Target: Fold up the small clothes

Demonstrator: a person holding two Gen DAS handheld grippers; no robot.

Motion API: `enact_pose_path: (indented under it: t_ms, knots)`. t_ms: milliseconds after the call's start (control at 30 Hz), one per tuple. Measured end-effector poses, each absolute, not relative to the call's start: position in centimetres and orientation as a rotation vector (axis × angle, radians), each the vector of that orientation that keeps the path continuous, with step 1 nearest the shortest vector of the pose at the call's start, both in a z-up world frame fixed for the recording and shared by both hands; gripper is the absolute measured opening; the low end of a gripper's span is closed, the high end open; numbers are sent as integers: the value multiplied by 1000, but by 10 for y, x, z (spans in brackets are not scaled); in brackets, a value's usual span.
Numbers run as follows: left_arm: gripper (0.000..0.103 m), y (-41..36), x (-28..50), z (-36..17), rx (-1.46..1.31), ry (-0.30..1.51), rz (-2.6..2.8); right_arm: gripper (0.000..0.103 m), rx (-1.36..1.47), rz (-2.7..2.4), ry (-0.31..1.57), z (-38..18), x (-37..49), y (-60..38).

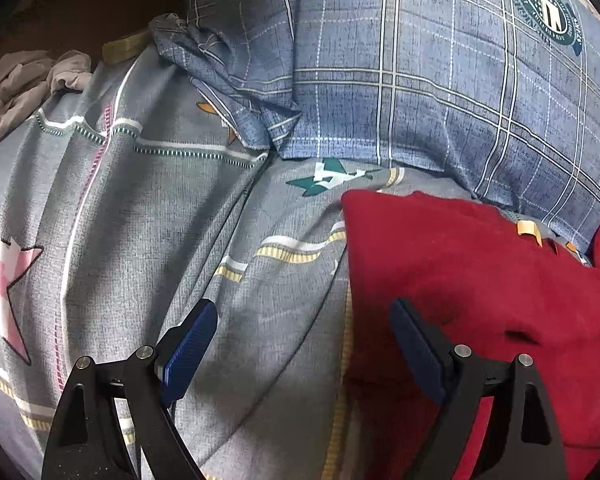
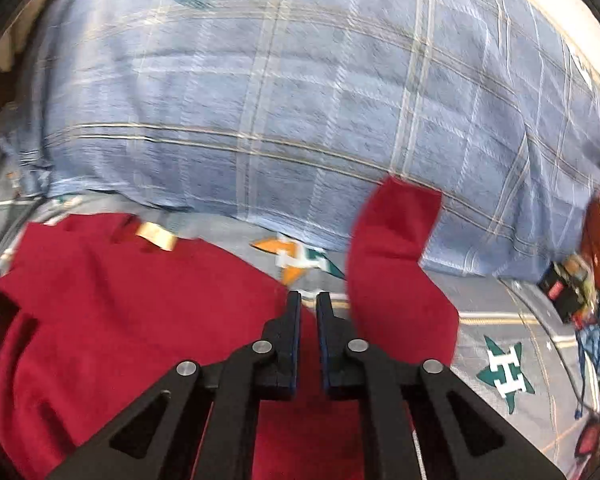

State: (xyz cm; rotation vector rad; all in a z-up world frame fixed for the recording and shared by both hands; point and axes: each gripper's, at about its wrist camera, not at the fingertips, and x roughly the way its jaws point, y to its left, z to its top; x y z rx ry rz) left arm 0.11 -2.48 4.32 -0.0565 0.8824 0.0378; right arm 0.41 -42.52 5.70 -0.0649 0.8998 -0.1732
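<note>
the red garment lies spread on a grey star-printed bedsheet, its body flat with a small yellow neck label showing near the far edge. 1 sleeve sticks out away from the body, its cuff reaching up against the blue plaid pillow behind. in the left wrist view the same garment fills the lower right, its near corner lying close under the right-hand pad.

the right gripper hovers over the gap between body and sleeve, jaws nearly together with only a thin slit left. no red cloth is visible between the pads, so it looks clenched on nothing, though the lower part of the slit is hard to read. the left gripper is spread wide, released, with bare sheet between its blue pads.

further out, a crumpled beige cloth sits at the bed's far left edge, and some dark and red clutter lies to the right.

the risk, as i judge it, is that the right jaws have closed short of the fabric or caught only a thin edge near the armpit; lifting from there would drag the sleeve unevenly or slip free, wrinkling the flat body. the soft bed also gives under pressure, so a pinch could grab the sheet along with the garment. the sleeve resting on the pillow may snag when pulled across.
</note>
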Motion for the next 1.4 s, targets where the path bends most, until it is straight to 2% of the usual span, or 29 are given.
enact_pose_path:
  t_ms: [33,100,200,467,600,667,733,833,1000,1267,1400]
  knots:
    - [88,-25,1,44,-56,882,42,17,-35,-174,925,53,6,-430]
    - [88,-25,2,43,-34,881,71,46,28,-144,921,55,0,-431]
    - [88,-28,5,37,20,909,131,57,64,-2,851,64,-13,-402]
    - [88,-23,12,35,18,928,171,57,71,342,876,37,20,-282]
    - [88,-16,5,46,-42,892,152,56,52,352,1057,-3,26,-254]
    - [88,-14,-2,56,-104,840,118,57,-46,355,986,4,6,-249]
    - [88,-17,-6,62,-148,808,72,57,-34,370,1014,8,-5,-255]
    - [88,-35,-11,64,-125,793,4,67,48,330,961,26,-15,-284]
    - [88,-58,-9,57,-36,798,-36,68,81,159,897,45,-11,-331]
    - [90,-63,19,27,-24,929,15,69,82,-49,982,14,2,-372]
    - [90,-66,24,26,-29,933,21,72,106,-28,1010,8,1,-379]
